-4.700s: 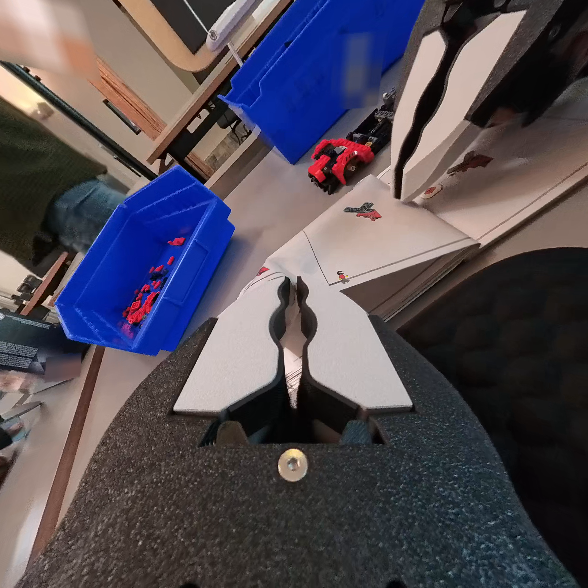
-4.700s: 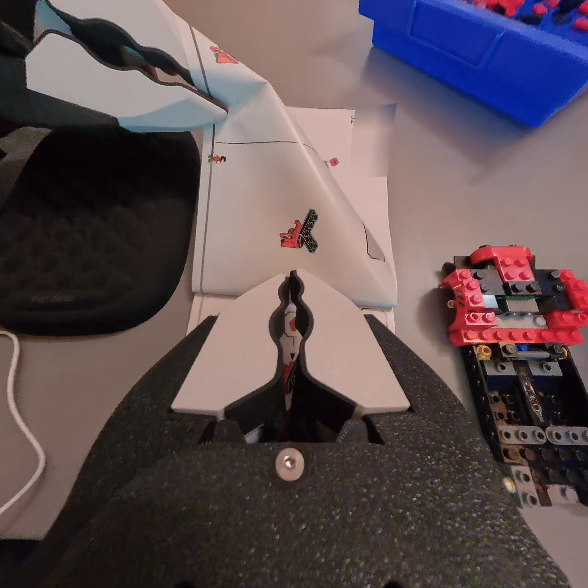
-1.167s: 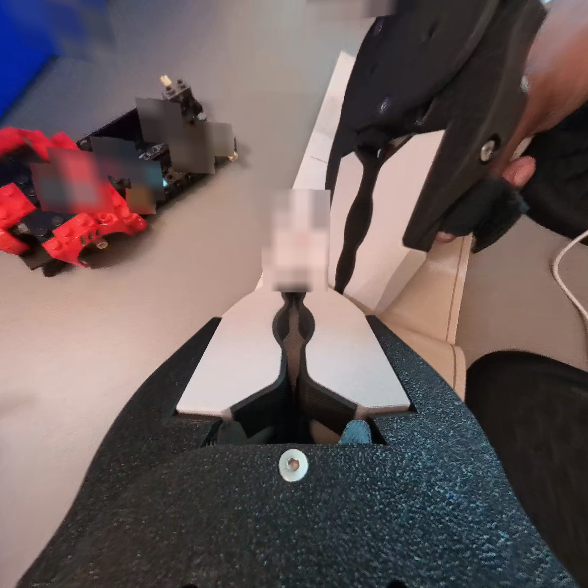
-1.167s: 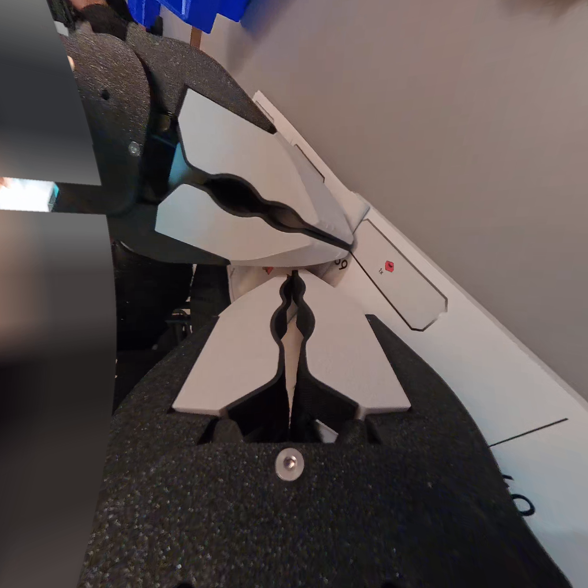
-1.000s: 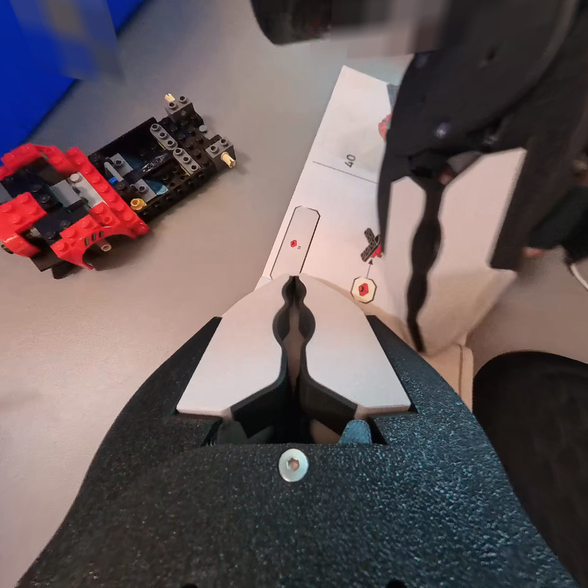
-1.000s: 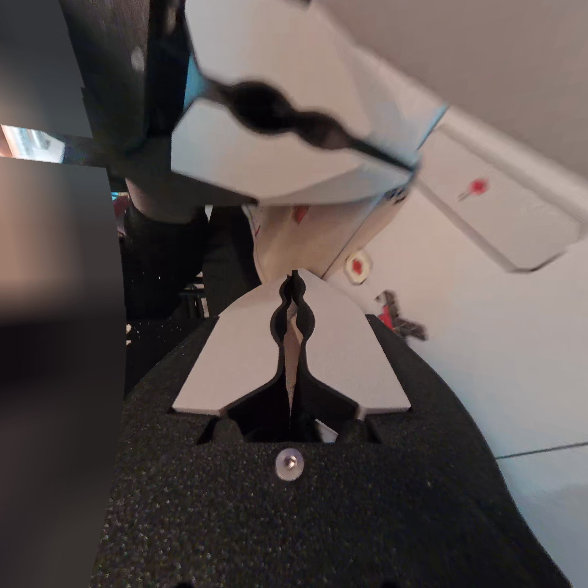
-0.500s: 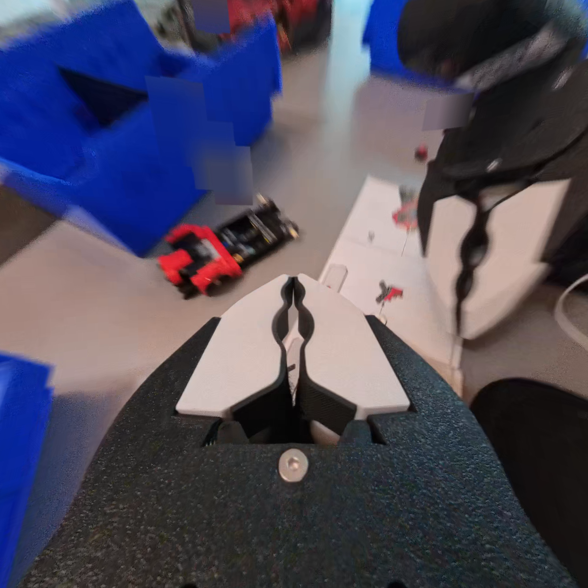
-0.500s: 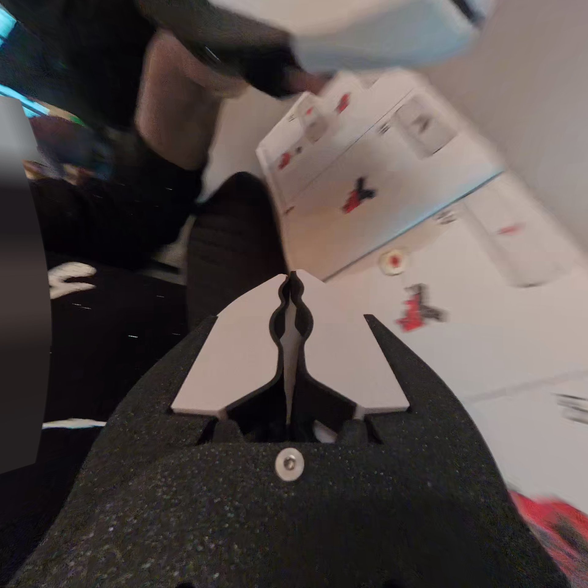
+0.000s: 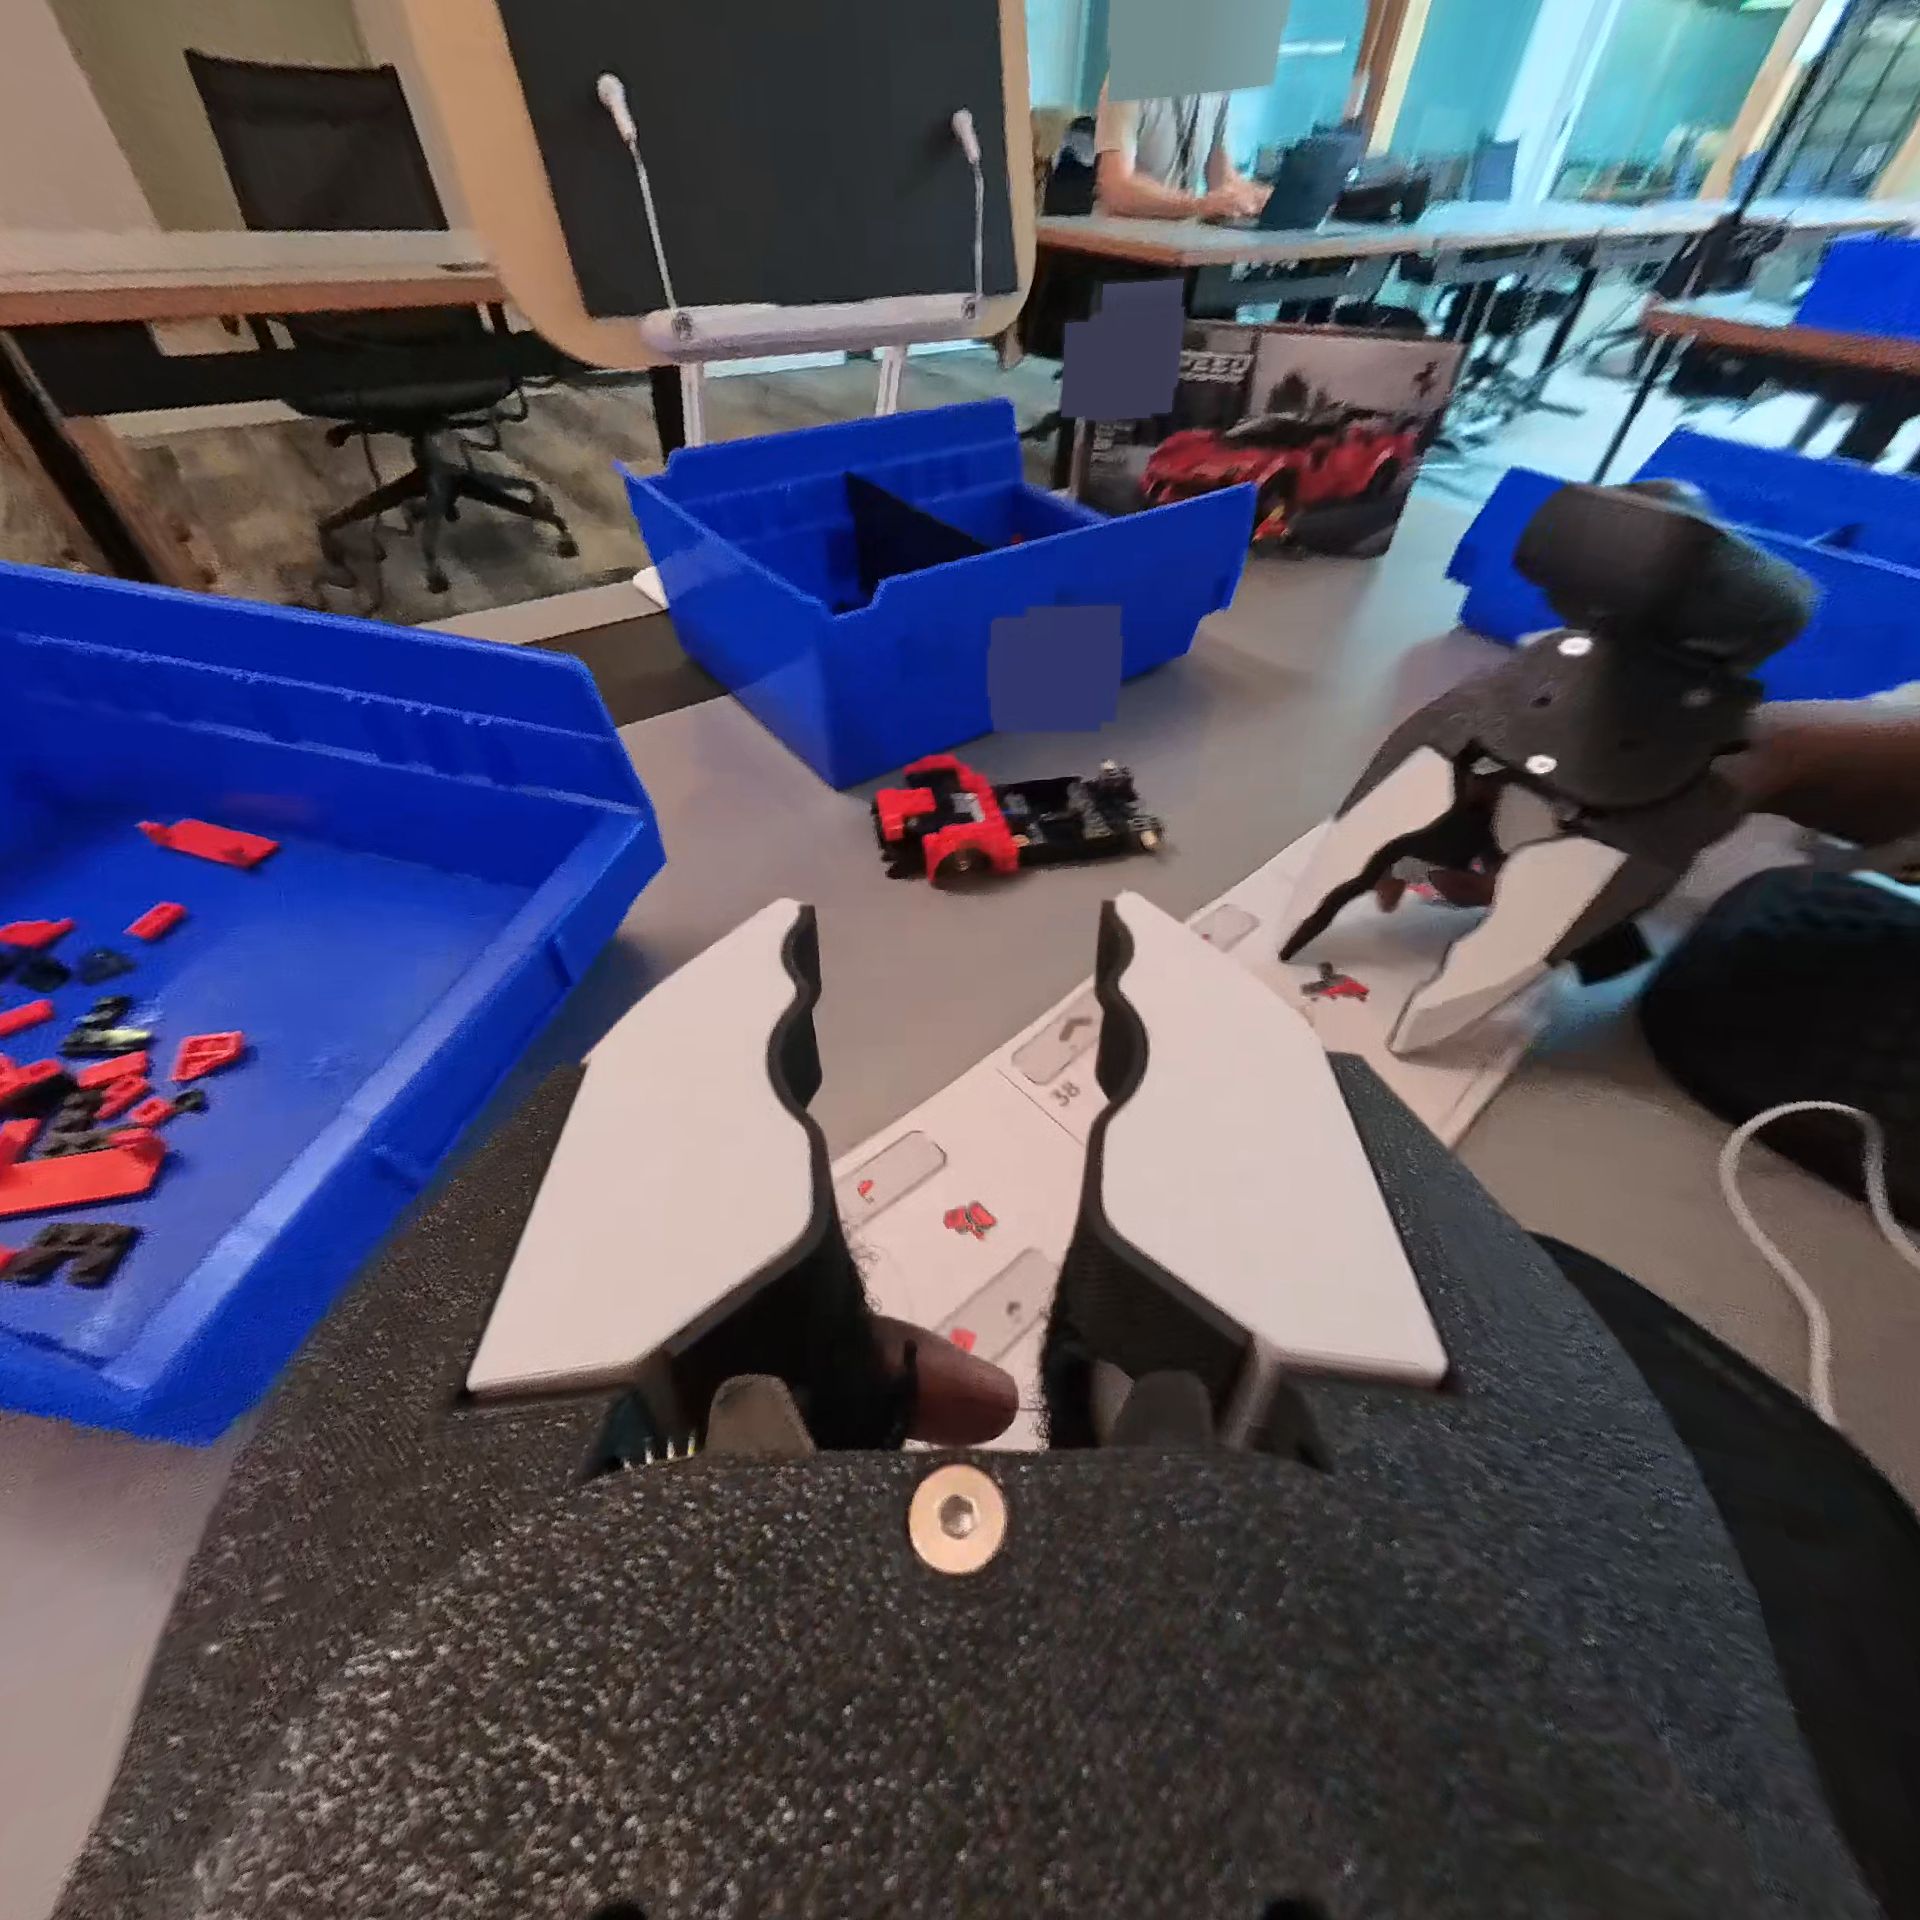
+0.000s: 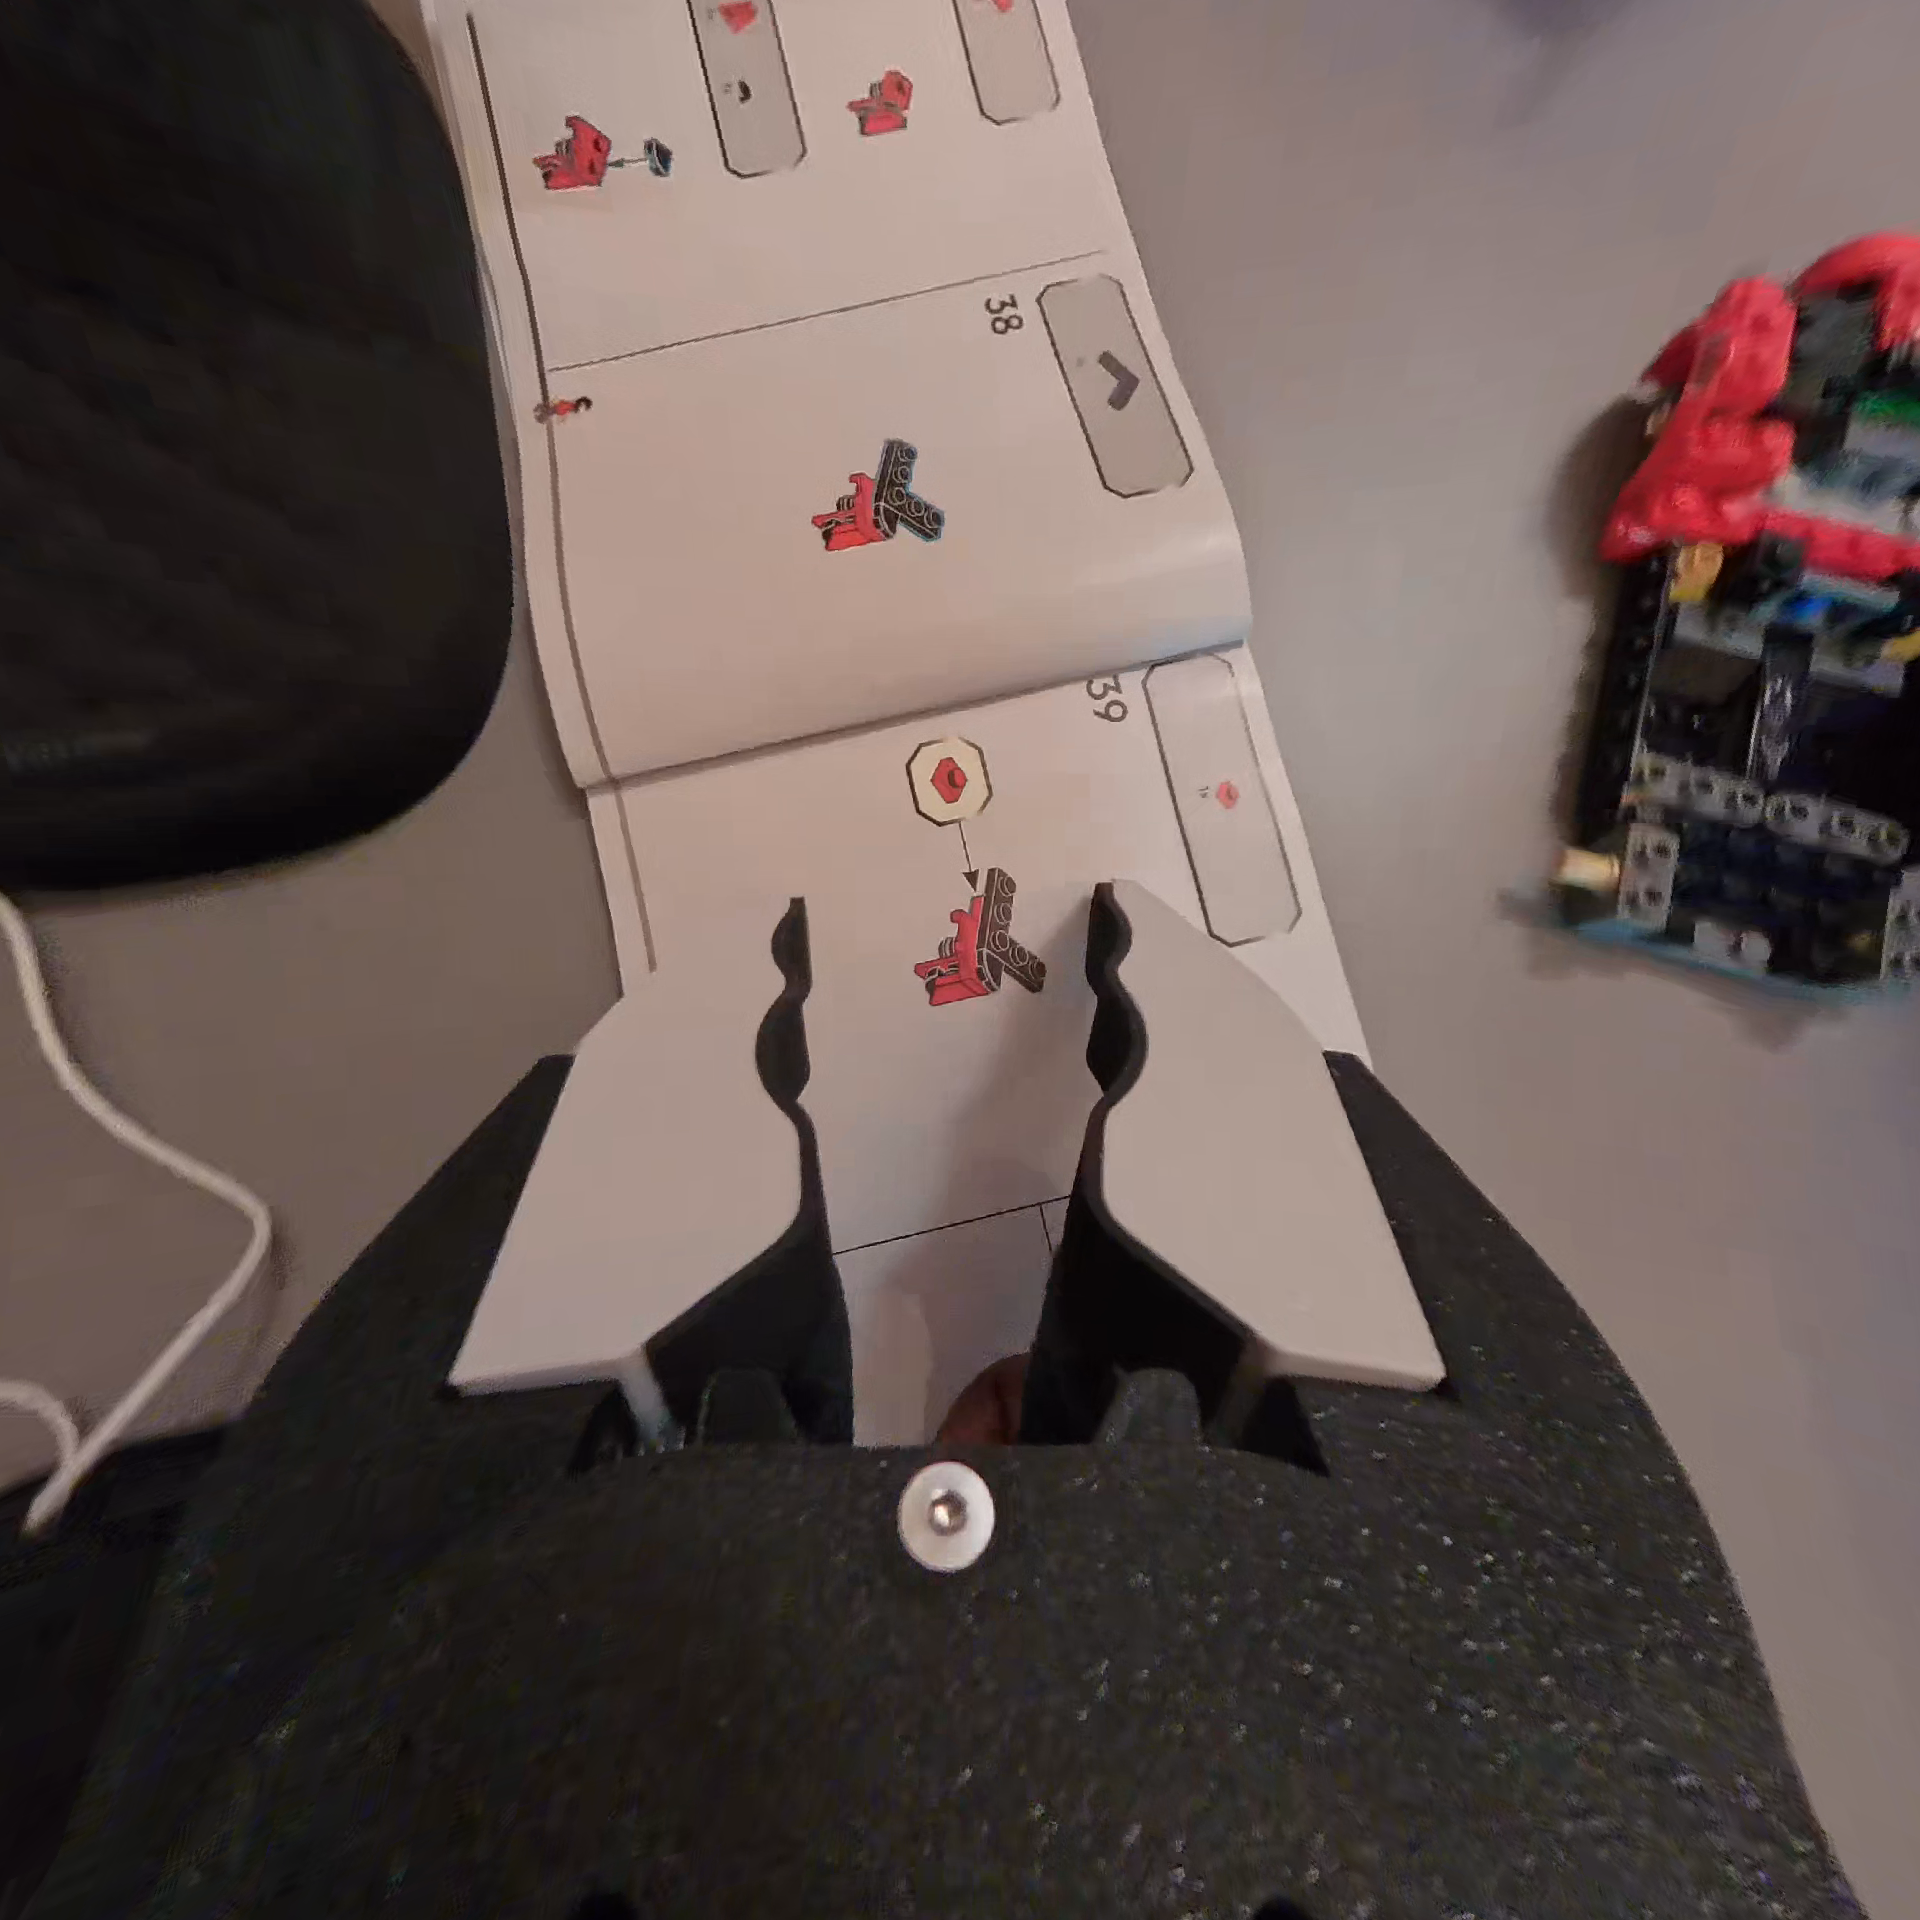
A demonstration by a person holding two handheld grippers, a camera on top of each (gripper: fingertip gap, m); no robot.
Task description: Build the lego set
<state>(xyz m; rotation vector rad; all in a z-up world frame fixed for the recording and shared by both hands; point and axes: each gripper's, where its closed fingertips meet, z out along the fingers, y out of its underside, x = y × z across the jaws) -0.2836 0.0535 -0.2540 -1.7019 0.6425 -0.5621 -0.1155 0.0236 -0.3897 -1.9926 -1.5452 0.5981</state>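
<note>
Here, in the left wrist view, the left claw (image 9: 956, 935) is wide and empty; the half-built red and black plastic brick car (image 9: 1013, 821) lies far on the grey tabletop (image 9: 1288, 686). In the right wrist view, the right claw (image 10: 945, 925) gapes over the white paper instruction booklet (image 10: 790, 582), car to the right. It seems light, stiff but easily broken: grip the black chassis sides.

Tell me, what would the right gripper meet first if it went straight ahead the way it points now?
Probably the open instruction booklet: the right gripper, open and empty, points down at its page. Depth is unclear.

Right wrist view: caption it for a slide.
Open right gripper hovers over the instruction booklet; half-built car beside it.
</note>
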